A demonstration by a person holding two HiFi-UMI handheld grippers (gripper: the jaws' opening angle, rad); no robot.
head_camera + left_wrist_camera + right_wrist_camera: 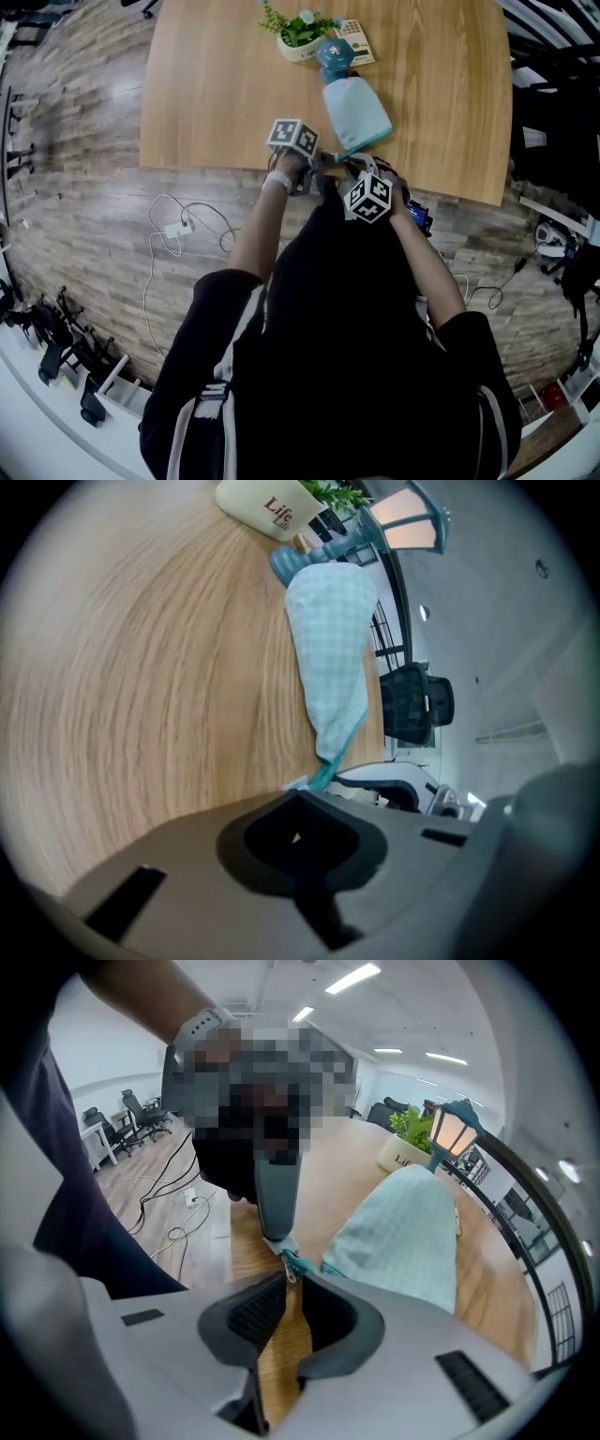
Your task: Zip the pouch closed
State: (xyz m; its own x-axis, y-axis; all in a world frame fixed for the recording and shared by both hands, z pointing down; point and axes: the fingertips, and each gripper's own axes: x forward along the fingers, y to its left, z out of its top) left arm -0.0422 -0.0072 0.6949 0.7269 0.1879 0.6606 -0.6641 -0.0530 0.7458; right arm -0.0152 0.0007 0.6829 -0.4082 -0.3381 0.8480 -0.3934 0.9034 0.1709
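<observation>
A light blue checked pouch (357, 111) with teal zip trim lies on the wooden table (216, 94), its near end at the table's front edge. In the left gripper view the pouch (328, 639) runs away from my left gripper (298, 799), which is shut on the pouch's teal near corner (320, 774). The right gripper view shows that left finger (276, 1190) clamping the corner beside the zip. My right gripper (286, 1282) is shut on the small zipper pull (290, 1264) at the near end of the pouch (405, 1237). Both marker cubes sit close together in the head view.
A white pot with a green plant (298, 37), a teal figure (335, 56) and a card stand at the table's far side behind the pouch. Cables and a power strip (178, 228) lie on the wood floor to the left. Office chairs stand beyond the table.
</observation>
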